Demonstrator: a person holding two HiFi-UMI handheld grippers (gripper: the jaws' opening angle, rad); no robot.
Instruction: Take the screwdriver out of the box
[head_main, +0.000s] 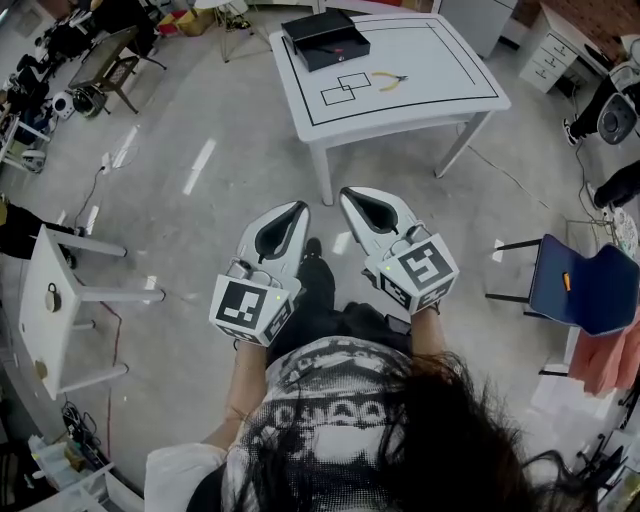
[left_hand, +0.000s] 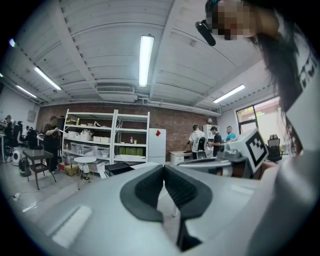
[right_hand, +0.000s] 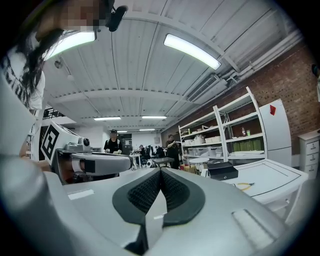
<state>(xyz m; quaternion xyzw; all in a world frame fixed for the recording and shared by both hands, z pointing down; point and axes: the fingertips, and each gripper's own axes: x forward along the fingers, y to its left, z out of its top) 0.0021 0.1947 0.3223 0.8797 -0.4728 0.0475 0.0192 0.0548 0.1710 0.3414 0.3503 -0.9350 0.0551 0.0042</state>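
A black open box (head_main: 325, 40) stands at the far left corner of a white table (head_main: 420, 105), well ahead of me. A thin object lies inside it; I cannot tell what it is. In the right gripper view the box (right_hand: 223, 171) shows at the right on the table. My left gripper (head_main: 300, 207) and right gripper (head_main: 345, 193) are held side by side in front of my body, over the floor, well short of the table. Both are shut with nothing between the pads. The left gripper's (left_hand: 164, 167) jaws meet at the tips, as do the right gripper's (right_hand: 160, 171).
Yellow-handled pliers (head_main: 388, 81) lie on the table beside two drawn squares. A blue chair (head_main: 590, 285) stands at the right and a small white table (head_main: 50, 310) at the left. Shelves (left_hand: 107, 137) and several people are far back in the room.
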